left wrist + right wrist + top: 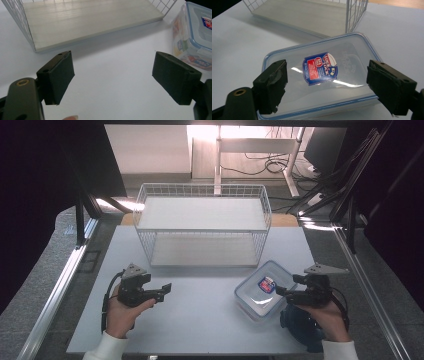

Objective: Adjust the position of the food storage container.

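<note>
Hovering right over the plastic container (pixel 319 75) with the right gripper (pixel 283 291), jaws spread wide on either side of the lid and not touching it yet. Sits on the white table (pixel 200 320) just in front of the wire rack (pixel 202 227), off its right front corner, lid on, blue seal all round, red and blue label on top. Looks like some colourful stuff inside through the side wall, can't tell what.

Left gripper (pixel 164 288) parked well to the left of the container, in front of the rack's left half, jaws also wide open, nothing between them but bare table. Pointing roughly toward the rack's lower shelf (pixel 87 22), with the container's edge just off to one side in the left gripper view.

Progress-wise: pretty much at the start, by the look of it. Nothing gripped, nothing lifted, both rack shelves bare. Guessing the container is meant to end up on one of those shelves, so basically everything is left: close on the container, pick it up, carry it back to the rack, set it down. Wide box for those jaws though, so maybe a two-gripper job or a grab along the rim.
</note>
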A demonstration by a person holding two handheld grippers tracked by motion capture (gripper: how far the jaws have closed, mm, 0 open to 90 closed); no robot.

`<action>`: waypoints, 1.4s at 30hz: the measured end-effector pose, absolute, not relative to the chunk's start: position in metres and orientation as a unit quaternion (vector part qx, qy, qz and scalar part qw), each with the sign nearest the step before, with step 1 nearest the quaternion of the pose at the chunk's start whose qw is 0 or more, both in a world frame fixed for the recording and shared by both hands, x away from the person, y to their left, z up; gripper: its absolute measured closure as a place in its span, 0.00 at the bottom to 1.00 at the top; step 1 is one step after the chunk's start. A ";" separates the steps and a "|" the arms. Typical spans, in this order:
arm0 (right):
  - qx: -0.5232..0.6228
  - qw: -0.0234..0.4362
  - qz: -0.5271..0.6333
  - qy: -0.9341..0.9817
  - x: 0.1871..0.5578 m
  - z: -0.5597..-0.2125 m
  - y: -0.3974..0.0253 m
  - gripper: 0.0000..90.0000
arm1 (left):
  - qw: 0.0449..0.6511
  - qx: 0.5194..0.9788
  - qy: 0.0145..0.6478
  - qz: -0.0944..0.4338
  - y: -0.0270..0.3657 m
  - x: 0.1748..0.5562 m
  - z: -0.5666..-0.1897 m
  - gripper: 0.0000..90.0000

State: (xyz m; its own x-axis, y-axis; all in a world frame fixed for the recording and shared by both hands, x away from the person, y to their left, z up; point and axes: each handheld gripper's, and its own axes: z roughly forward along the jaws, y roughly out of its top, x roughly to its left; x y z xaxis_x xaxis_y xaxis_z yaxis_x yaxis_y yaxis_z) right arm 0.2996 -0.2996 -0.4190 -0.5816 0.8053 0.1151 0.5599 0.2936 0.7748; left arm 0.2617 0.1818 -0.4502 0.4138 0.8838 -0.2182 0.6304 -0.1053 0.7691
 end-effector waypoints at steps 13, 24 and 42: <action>0.436 0.155 0.399 0.792 0.296 -0.413 -0.294 0.25 | 0.419 0.728 0.520 0.152 0.184 0.258 -0.444 0.18; 0.441 0.161 0.410 0.782 0.288 -0.405 -0.293 0.31 | 0.413 0.742 0.507 0.149 0.178 0.253 -0.440 0.19; 0.466 0.170 0.373 0.784 0.300 -0.393 -0.295 0.44 | 0.408 0.738 0.519 0.140 0.188 0.255 -0.438 0.18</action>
State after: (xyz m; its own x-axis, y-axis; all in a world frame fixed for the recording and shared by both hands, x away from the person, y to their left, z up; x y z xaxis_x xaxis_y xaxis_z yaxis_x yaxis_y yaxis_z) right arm 0.3000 -0.2947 -0.3934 -0.5083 0.8574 0.0805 0.6033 0.2878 0.7438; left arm 0.2545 0.1876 -0.4377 0.4212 0.8805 -0.2176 0.6518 -0.1271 0.7476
